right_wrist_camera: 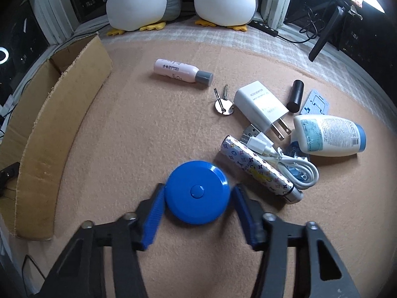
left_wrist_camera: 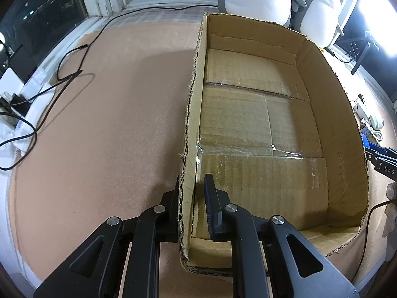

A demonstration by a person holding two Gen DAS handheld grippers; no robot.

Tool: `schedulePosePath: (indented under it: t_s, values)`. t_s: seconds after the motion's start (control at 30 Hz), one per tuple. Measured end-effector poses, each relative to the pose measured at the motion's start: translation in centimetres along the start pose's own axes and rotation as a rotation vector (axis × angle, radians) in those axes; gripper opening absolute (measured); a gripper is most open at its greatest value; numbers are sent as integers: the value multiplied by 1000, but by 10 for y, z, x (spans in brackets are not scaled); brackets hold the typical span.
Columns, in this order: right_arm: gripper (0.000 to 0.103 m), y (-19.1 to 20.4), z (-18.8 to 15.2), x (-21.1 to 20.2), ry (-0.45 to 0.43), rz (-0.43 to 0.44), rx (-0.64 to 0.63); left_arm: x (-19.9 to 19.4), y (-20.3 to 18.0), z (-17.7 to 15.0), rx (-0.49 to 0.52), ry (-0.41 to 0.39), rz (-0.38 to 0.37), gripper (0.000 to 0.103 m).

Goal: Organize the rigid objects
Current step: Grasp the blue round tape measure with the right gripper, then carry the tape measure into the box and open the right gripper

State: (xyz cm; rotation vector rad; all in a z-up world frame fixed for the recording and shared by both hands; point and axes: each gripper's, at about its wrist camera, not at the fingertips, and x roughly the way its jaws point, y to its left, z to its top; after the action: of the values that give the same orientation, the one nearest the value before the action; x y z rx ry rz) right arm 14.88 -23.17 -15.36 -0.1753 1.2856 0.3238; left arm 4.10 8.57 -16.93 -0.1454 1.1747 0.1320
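A blue round tape measure (right_wrist_camera: 197,191) lies flat on the tan mat between the blue pads of my right gripper (right_wrist_camera: 199,187). The left pad is against its rim, and a thin gap shows at the right pad. My left gripper (left_wrist_camera: 192,181) is shut on the near left wall of an empty cardboard box (left_wrist_camera: 335,124), one finger outside and one inside. Beyond the tape measure lie a pink bottle (right_wrist_camera: 178,70), keys (right_wrist_camera: 223,101), a white adapter (right_wrist_camera: 260,106), a black cylinder (right_wrist_camera: 295,95), a white lotion bottle (right_wrist_camera: 327,134), a patterned tube (right_wrist_camera: 258,166) and a white USB cable (right_wrist_camera: 285,159).
The box (right_wrist_camera: 62,111) stands at the left in the right wrist view. Two plush penguins (right_wrist_camera: 139,0) sit at the back by the window. Black cables (left_wrist_camera: 62,74) trail over the mat's left side. A black tripod leg (right_wrist_camera: 322,37) stands at the far right.
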Motion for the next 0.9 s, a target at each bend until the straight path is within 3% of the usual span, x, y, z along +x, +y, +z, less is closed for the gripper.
schedulePosePath:
  t_s: [0.23,0.47,0.7,0.9]
  values:
    - [46,-3,2,-5,-4,13,14,-1,-1,-2,-1,-6,1,13]
    - [46,16,10,-47,-97,67,-13,0,-2,2,8,10,5,13]
    - [46,70,24,-93,-194,186,-121,1,0,5,6,23,3,13]
    - [46,128,22,-105,-207,268,-232,2,-3,5,7,24,6,13]
